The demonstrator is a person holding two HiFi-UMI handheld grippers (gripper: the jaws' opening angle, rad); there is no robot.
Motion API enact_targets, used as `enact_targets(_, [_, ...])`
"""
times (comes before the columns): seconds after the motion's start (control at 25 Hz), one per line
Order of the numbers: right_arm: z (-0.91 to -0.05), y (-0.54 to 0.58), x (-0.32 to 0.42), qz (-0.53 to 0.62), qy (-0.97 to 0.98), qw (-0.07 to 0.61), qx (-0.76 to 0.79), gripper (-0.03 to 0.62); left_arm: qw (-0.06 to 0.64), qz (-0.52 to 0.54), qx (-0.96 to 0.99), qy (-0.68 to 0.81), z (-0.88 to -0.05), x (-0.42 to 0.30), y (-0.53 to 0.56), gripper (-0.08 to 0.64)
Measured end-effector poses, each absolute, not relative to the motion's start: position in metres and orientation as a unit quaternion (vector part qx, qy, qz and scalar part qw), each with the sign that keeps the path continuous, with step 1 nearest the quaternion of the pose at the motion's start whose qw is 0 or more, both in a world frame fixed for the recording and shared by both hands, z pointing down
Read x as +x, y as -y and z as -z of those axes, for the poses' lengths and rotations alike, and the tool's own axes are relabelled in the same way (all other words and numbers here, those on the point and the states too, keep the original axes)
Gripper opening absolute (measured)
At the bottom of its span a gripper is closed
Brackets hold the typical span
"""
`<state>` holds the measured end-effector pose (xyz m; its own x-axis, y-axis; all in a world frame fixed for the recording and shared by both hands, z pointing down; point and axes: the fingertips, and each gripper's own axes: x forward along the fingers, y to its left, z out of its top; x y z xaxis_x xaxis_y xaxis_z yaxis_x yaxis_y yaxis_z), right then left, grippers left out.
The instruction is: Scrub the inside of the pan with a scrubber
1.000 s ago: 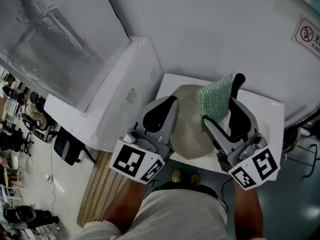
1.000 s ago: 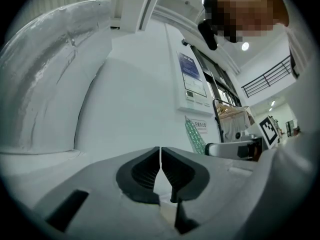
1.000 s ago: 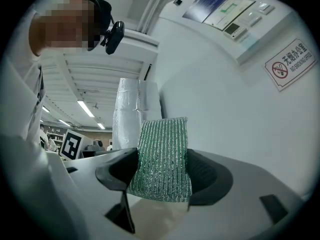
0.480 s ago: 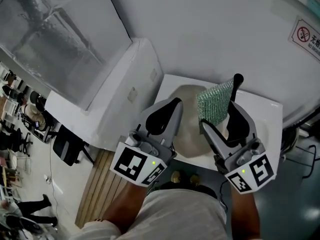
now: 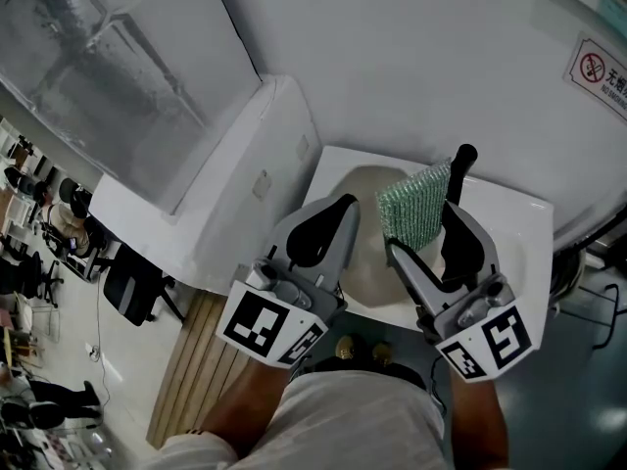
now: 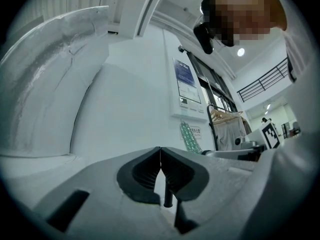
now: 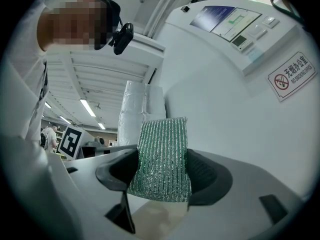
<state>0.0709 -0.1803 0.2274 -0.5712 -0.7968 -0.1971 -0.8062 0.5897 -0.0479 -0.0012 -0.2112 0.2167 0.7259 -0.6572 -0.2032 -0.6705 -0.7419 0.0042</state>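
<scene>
A cream-coloured pan [image 5: 364, 196] with a black handle [image 5: 462, 164] lies on a small white table [image 5: 519, 225]. My right gripper [image 5: 423, 225] hovers over the pan, shut on a green mesh scrubber [image 5: 414, 204] that stands upright between its pads; the right gripper view shows the scrubber [image 7: 162, 156] clamped in the right gripper [image 7: 162, 173]. My left gripper [image 5: 338, 213] hangs over the pan's left side, shut, with nothing in it. In the left gripper view the left gripper [image 6: 160, 156] has its pads pressed together, and the scrubber [image 6: 189, 137] shows small to the right.
A white cabinet [image 5: 220, 189] stands against the table's left side. A white wall with a no-smoking sign [image 5: 598, 67] rises behind. Wooden flooring [image 5: 196, 370] and an office chair [image 5: 132, 287] lie lower left. The person's legs are directly below the grippers.
The right gripper with the scrubber has drifted slightly left and lower over the pan. The left gripper has barely shifted.
</scene>
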Motion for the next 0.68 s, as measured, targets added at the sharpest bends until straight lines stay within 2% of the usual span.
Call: enact_targets(0.68, [-0.2305, 0.1807, 0.0649, -0.023, -0.888, 0.093, -0.451, 0.304, 0.036, -0.097, -0.929, -0.356, -0.2173, -0.0050, 0.2109, 0.017])
